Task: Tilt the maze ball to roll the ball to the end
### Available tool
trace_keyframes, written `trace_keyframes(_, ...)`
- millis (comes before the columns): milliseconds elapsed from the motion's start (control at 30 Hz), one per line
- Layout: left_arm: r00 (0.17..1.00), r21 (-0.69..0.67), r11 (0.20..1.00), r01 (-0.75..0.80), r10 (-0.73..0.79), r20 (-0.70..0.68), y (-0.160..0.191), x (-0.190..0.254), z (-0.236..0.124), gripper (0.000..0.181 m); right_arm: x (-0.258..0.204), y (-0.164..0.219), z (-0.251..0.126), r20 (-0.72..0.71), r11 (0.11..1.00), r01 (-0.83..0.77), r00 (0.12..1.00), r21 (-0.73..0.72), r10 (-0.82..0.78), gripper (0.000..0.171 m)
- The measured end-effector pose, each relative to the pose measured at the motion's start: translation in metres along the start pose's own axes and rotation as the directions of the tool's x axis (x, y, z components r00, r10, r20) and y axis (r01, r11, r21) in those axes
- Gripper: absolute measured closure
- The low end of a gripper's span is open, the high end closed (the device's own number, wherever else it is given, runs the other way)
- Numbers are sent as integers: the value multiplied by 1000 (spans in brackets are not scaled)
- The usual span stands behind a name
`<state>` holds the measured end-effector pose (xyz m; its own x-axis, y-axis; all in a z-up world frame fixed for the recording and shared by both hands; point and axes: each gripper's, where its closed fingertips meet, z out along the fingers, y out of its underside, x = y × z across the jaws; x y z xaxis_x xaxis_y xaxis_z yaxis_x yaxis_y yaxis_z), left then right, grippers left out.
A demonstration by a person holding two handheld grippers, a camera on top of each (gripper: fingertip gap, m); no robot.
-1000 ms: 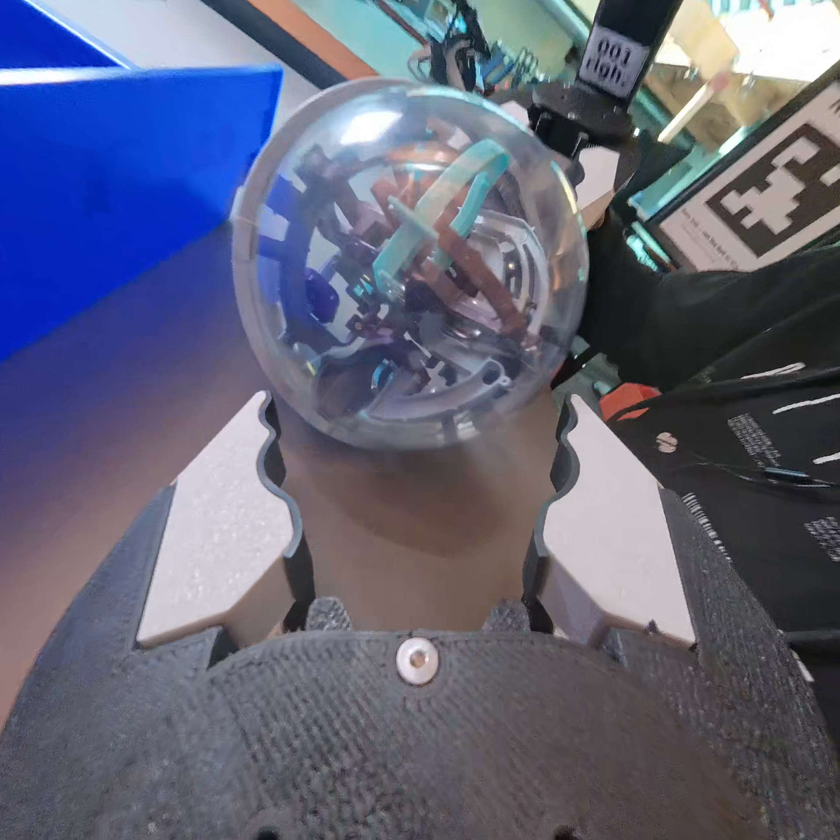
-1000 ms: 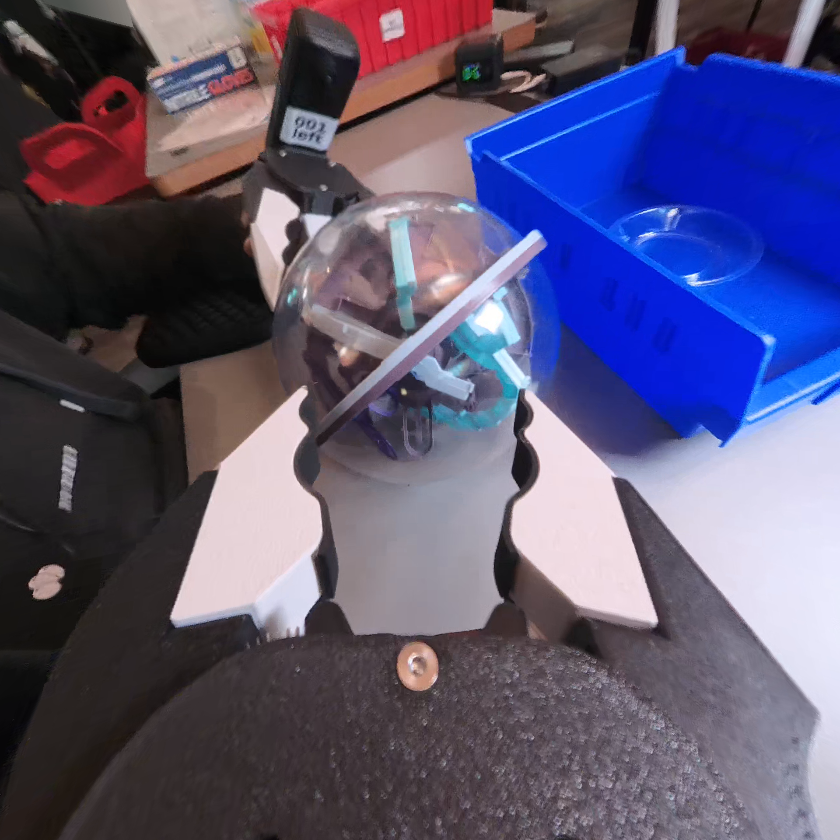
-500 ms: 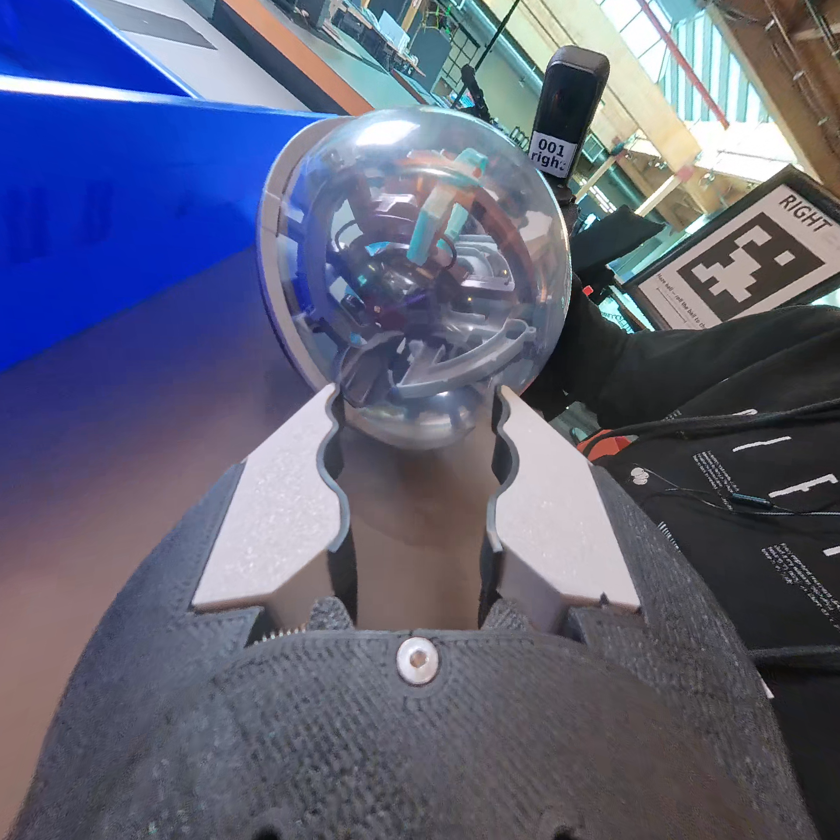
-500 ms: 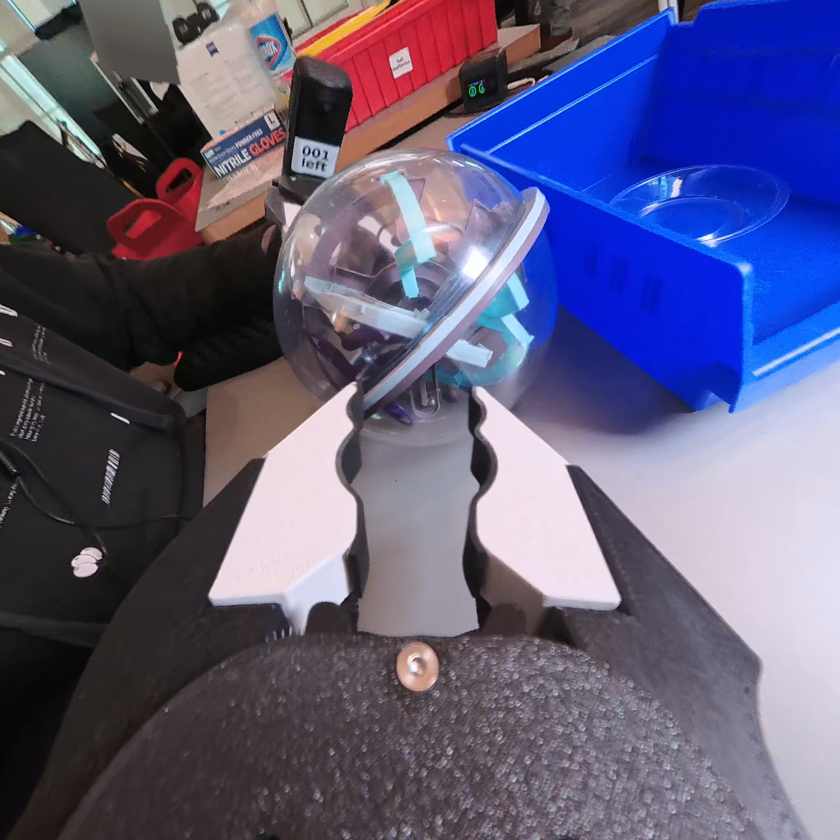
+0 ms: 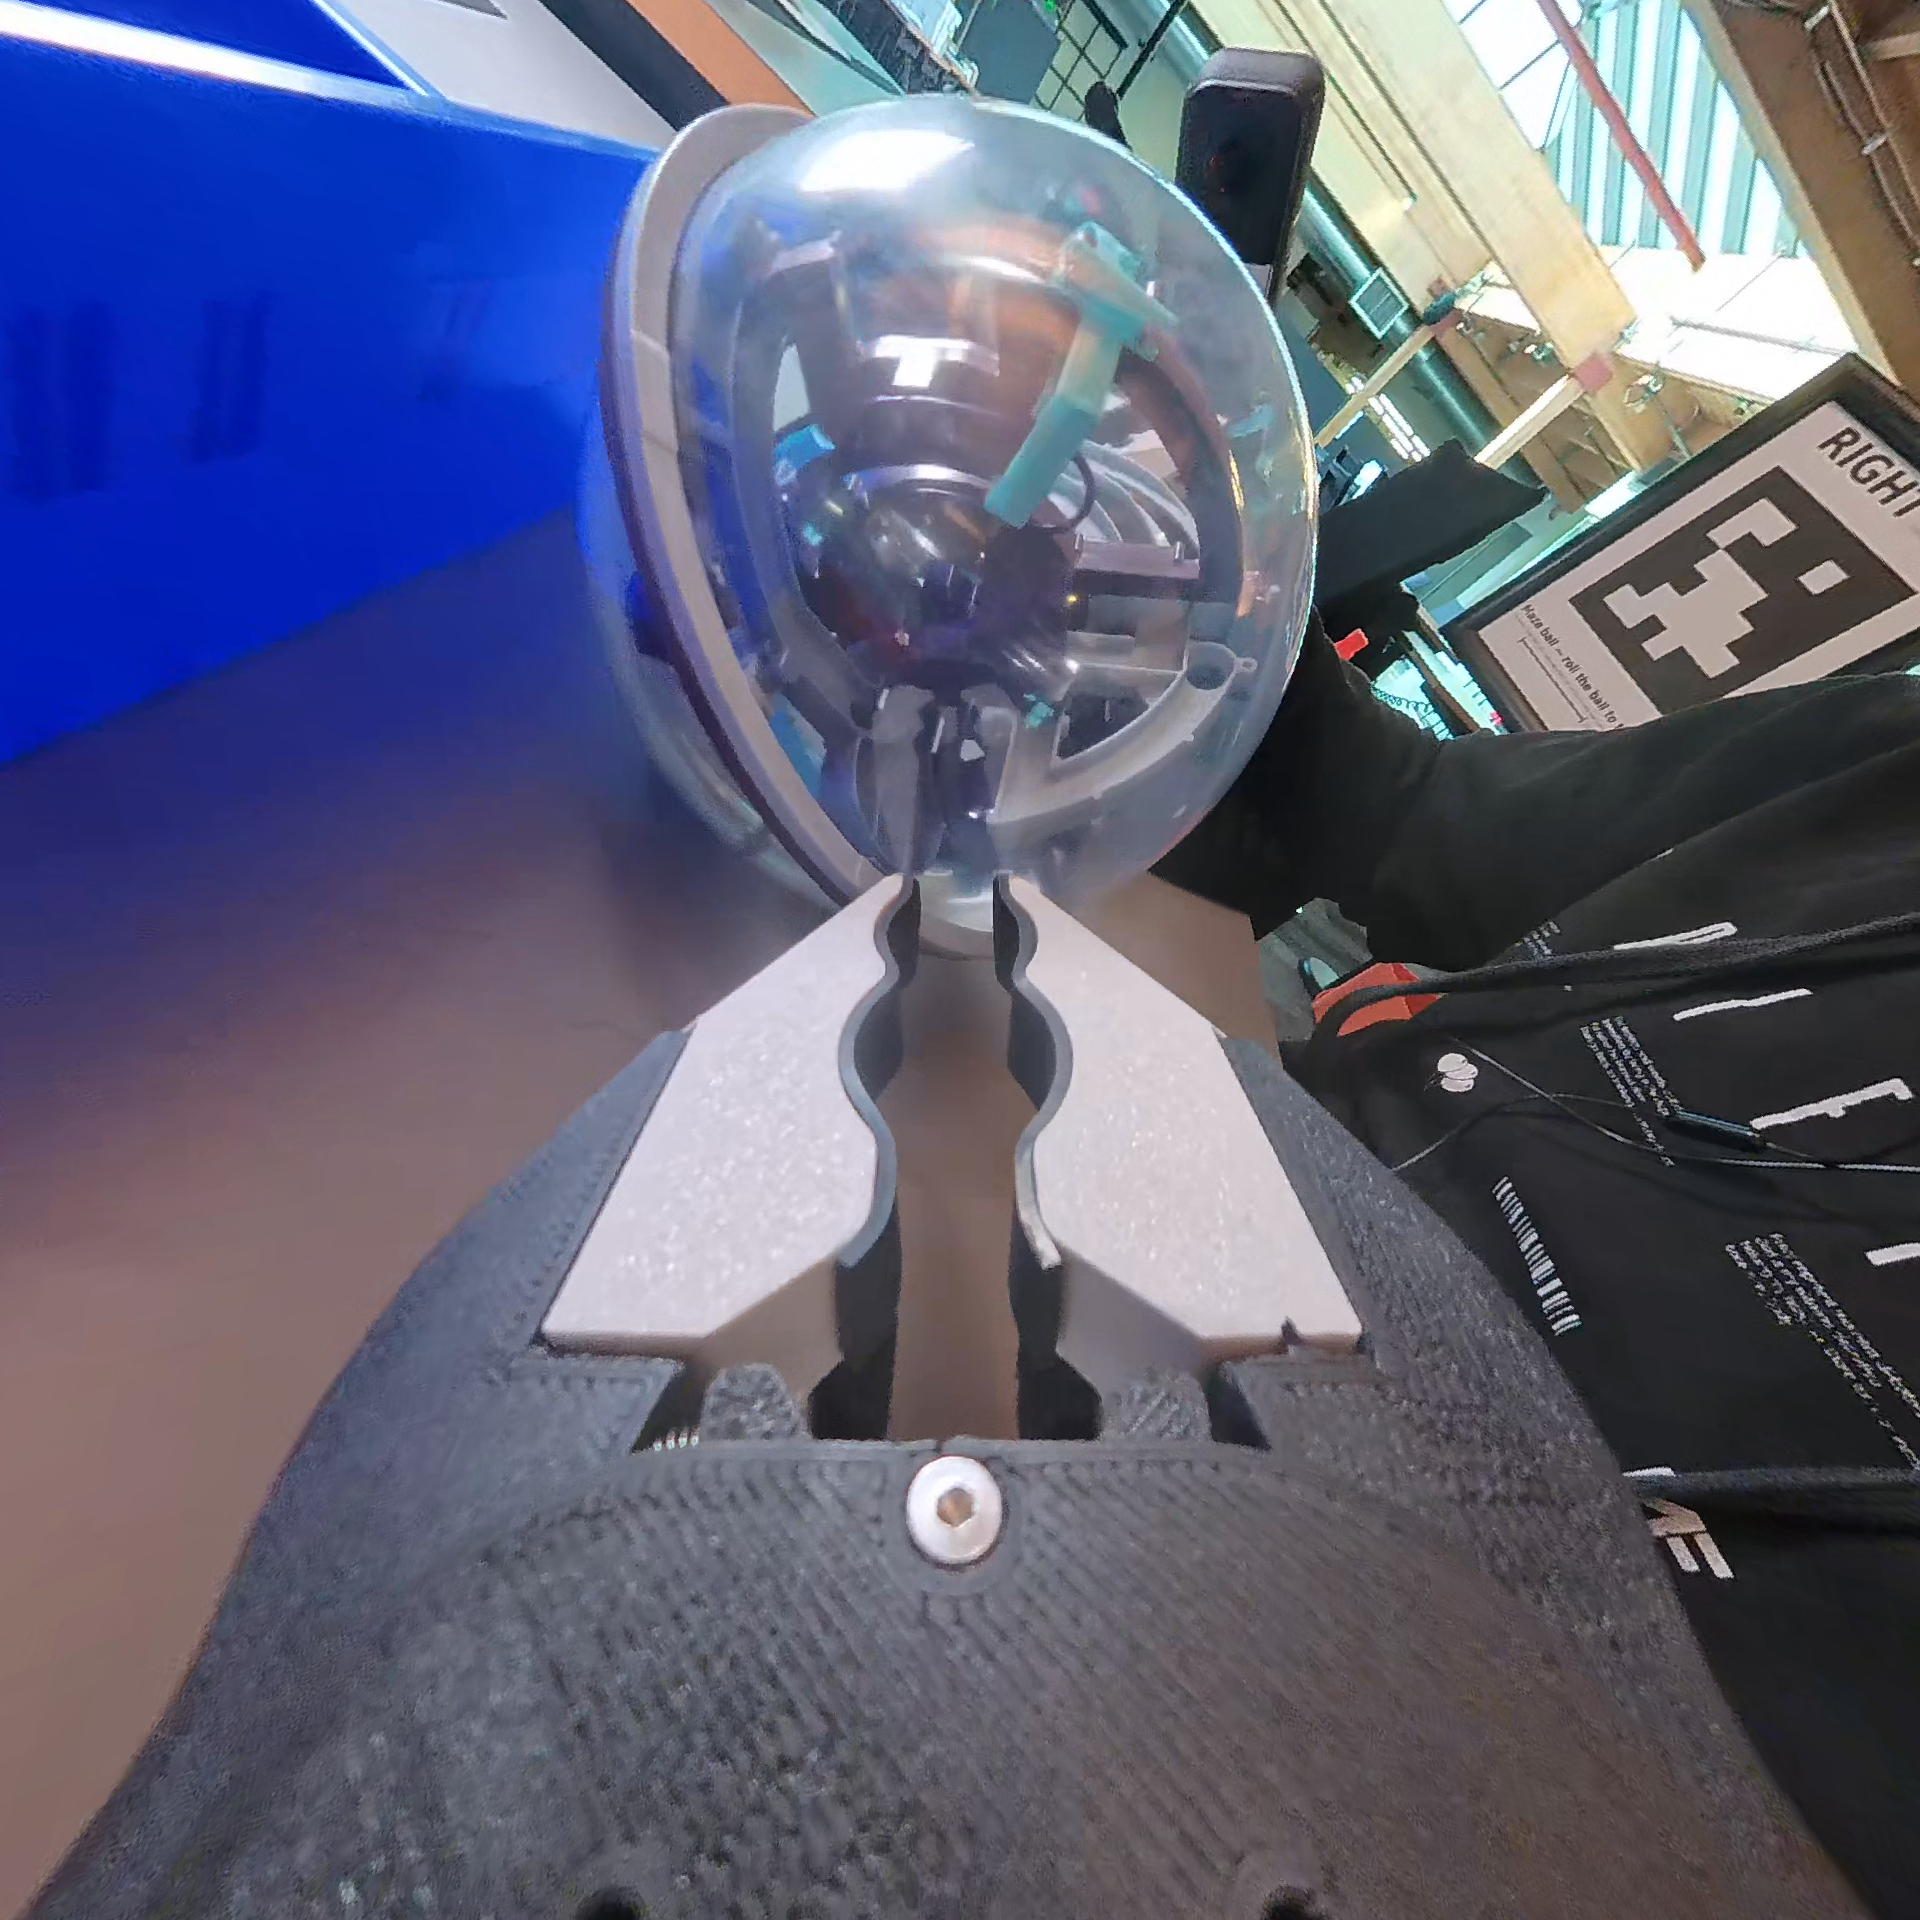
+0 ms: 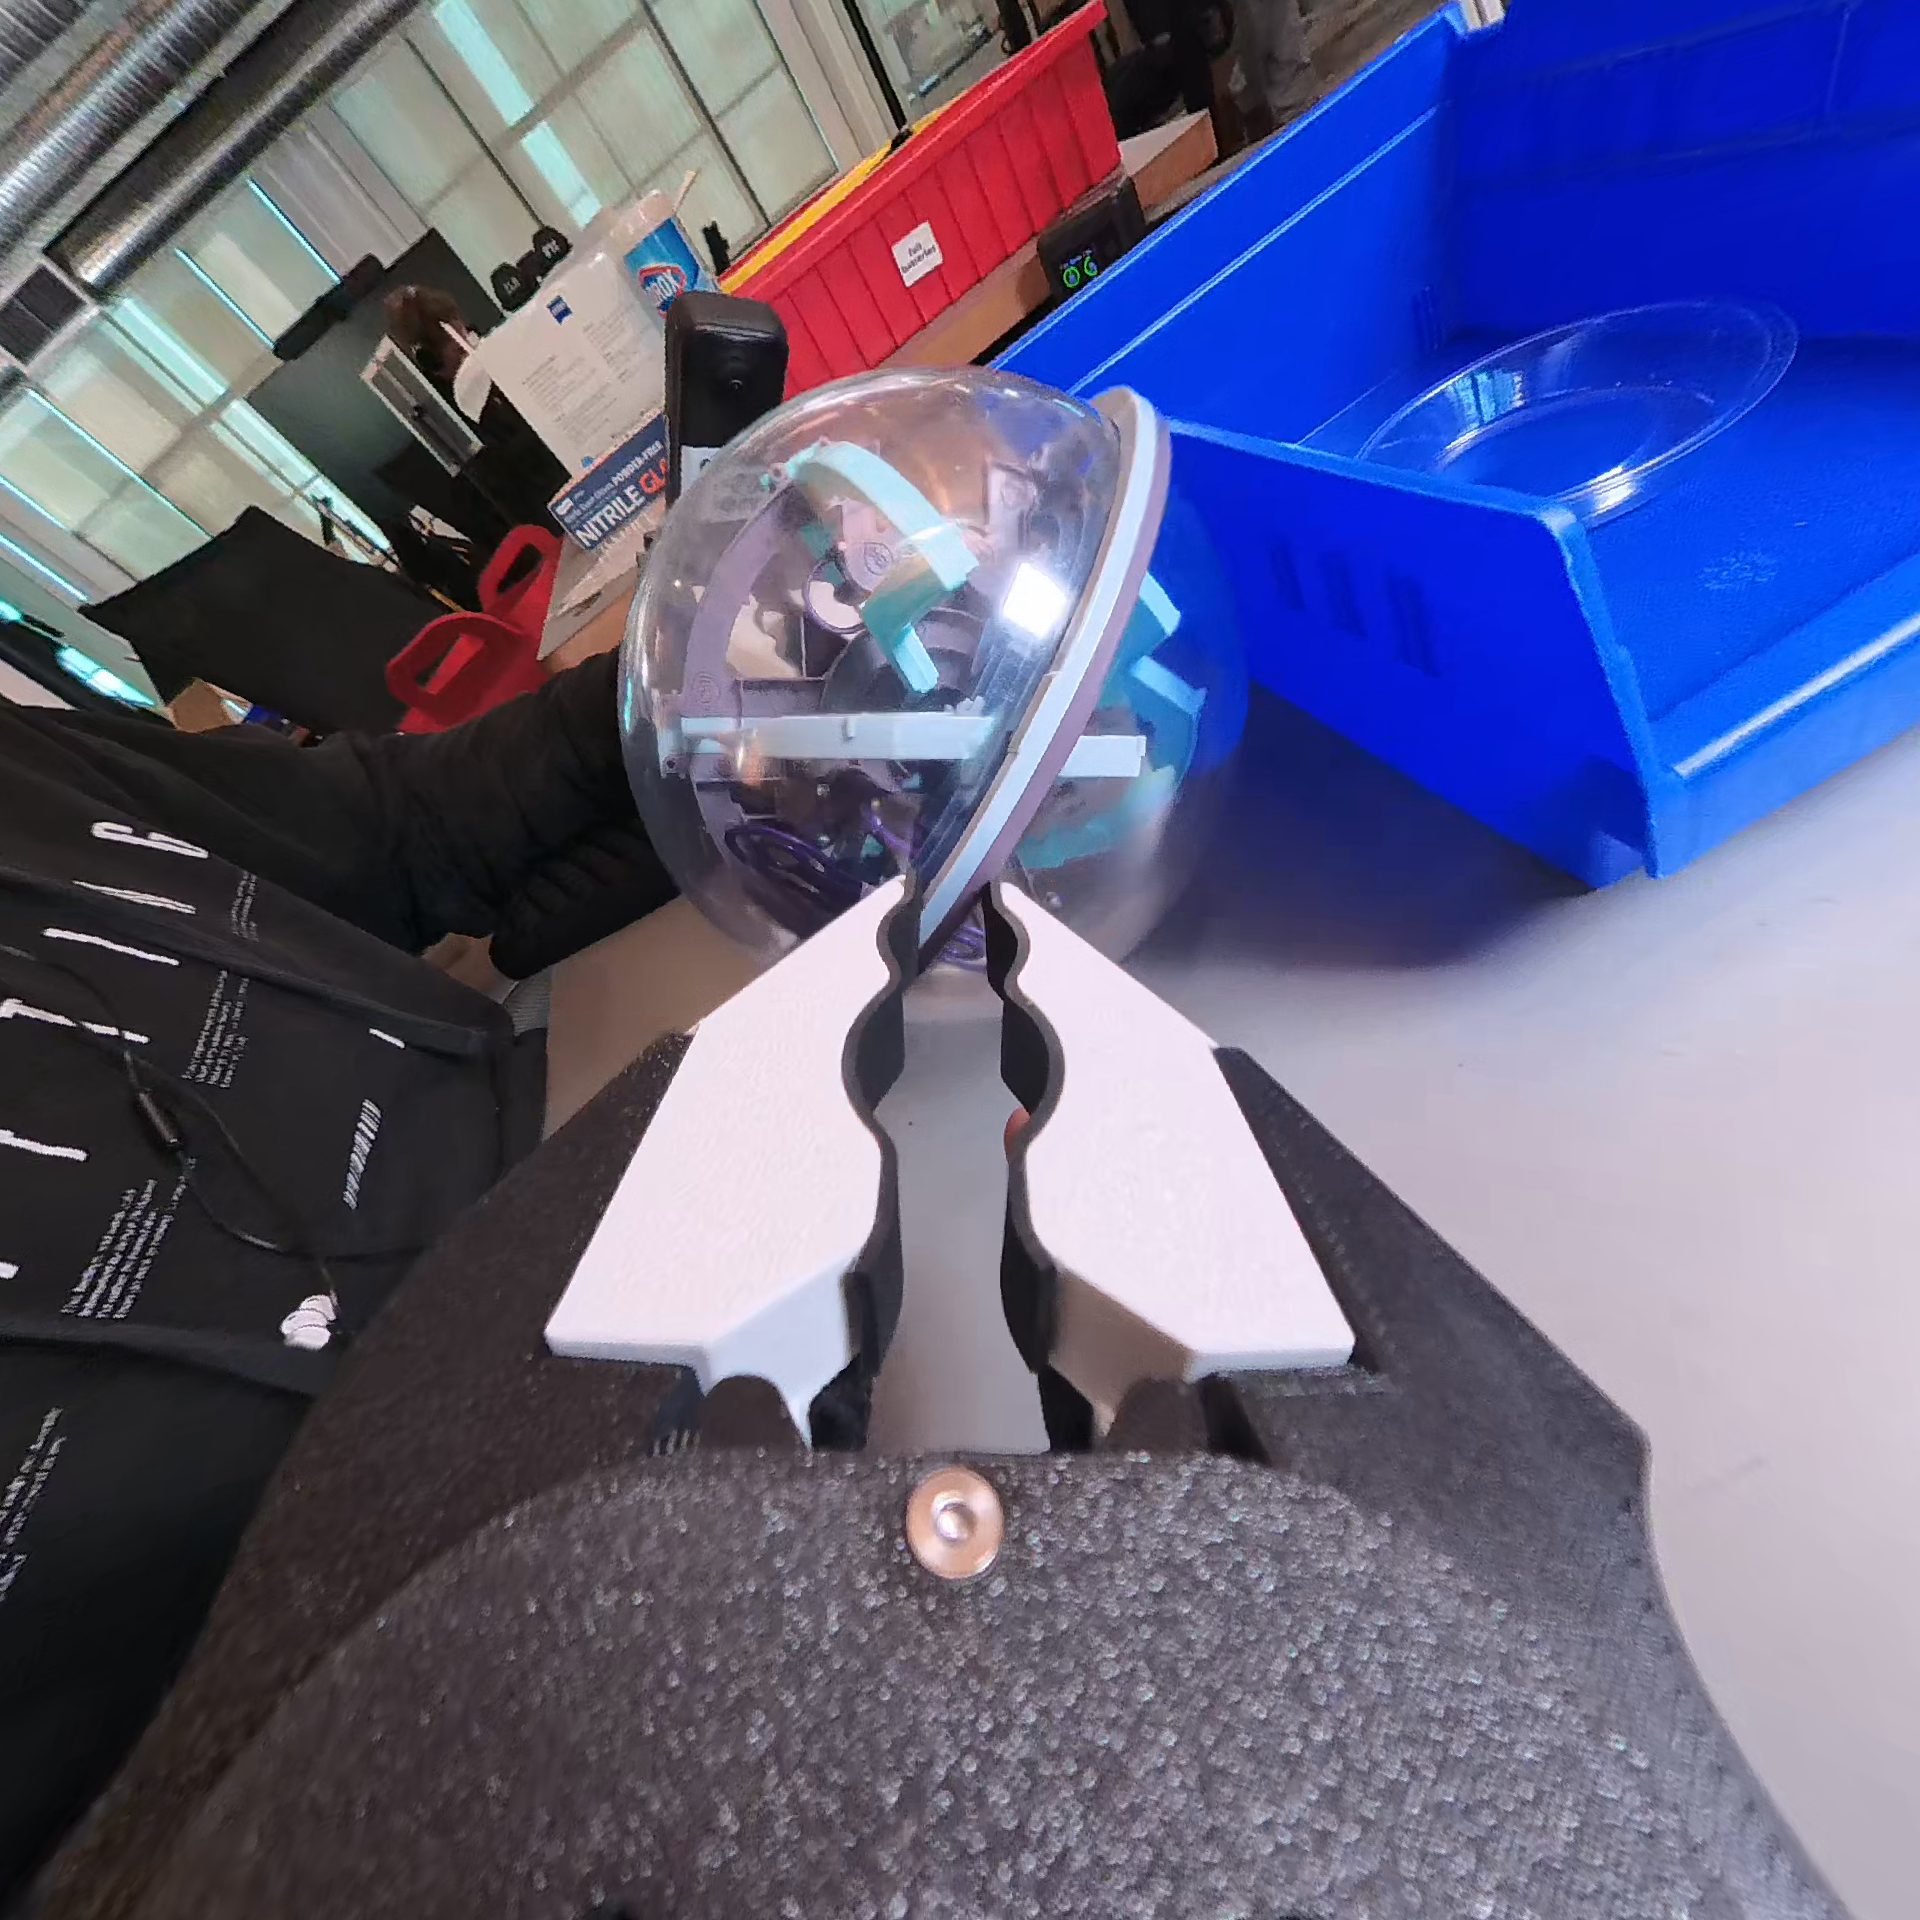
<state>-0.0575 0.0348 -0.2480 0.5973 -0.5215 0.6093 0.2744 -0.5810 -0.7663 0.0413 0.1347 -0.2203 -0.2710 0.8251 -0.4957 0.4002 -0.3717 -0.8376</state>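
Both two-finger tongs are set against the clear plastic sphere with the coloured maze tracks inside, from opposite sides. On the left gripper [image 5: 948,896] the white fingers are drawn in to a narrow gap, and their tips press on the lower curve of the maze ball [image 5: 961,499]; whether anything is pinched between them cannot be told. On the right gripper [image 6: 948,914] the fingers are likewise drawn close, and the grey equator rim of the maze ball [image 6: 904,665] is clamped between the tips.

The sphere is carried above the pale tabletop [image 6: 1558,1195], with its rim tilted steeply rather than level. Teal, grey and purple track pieces are visible through the shell; the small rolling ball inside cannot be made out.

A blue plastic bin [image 6: 1558,644] is placed on the table just beyond the sphere, and a clear round plastic dish [image 6: 1590,410] lies in it. A black-sleeved arm [image 6: 436,810] is seen behind the sphere. A framed black-and-white marker sign [image 5: 1714,582] stands at the right edge of the left wrist view.
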Motion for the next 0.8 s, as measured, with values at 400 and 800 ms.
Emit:
trace_keyframes(400,991,75,988,134,-134,-5,-11,-15,-11,138,6,5,4,36,998,-62,997,-12,62,164)
trace_keyframes(800,980,46,983,180,-175,-93,-17,-15,12,158,31,13,3,66,927,-374,926,14,372,165)
